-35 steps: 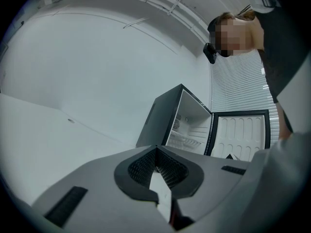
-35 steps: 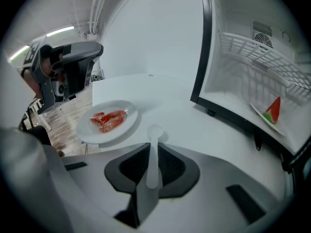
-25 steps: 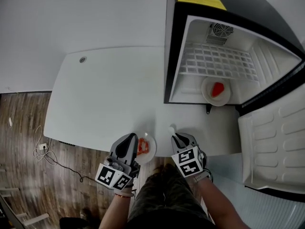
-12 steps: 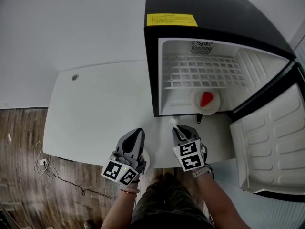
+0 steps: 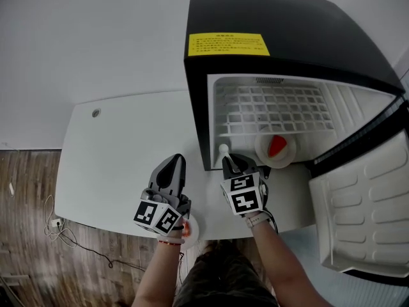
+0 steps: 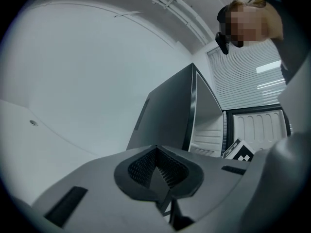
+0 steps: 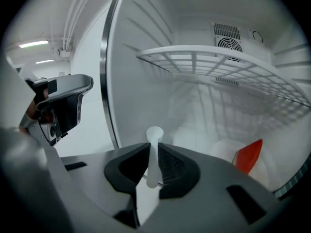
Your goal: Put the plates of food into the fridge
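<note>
A white plate with red food (image 5: 276,147) sits on the floor of the open fridge (image 5: 287,50), under its wire shelf (image 7: 218,62); the red food (image 7: 249,155) shows at the right gripper view's lower right. A second plate of reddish food (image 5: 191,229) lies at the table's near edge, mostly hidden behind my left gripper (image 5: 171,171). That gripper is shut with nothing between its pads (image 6: 167,171) and tilts up towards the wall. My right gripper (image 5: 230,162) is shut on a thin white spoon (image 7: 154,154) at the fridge's front left corner.
The fridge door (image 5: 364,203) hangs open to the right. The white table (image 5: 121,152) has a small round hole (image 5: 96,112) at its far left. Cables (image 5: 54,226) lie on the wooden floor to the left. A person's legs show below the table edge.
My right gripper has carried the spoon forward to the fridge opening. My left gripper has moved forward past the near plate, which it now mostly hides. The view has shifted towards the fridge.
</note>
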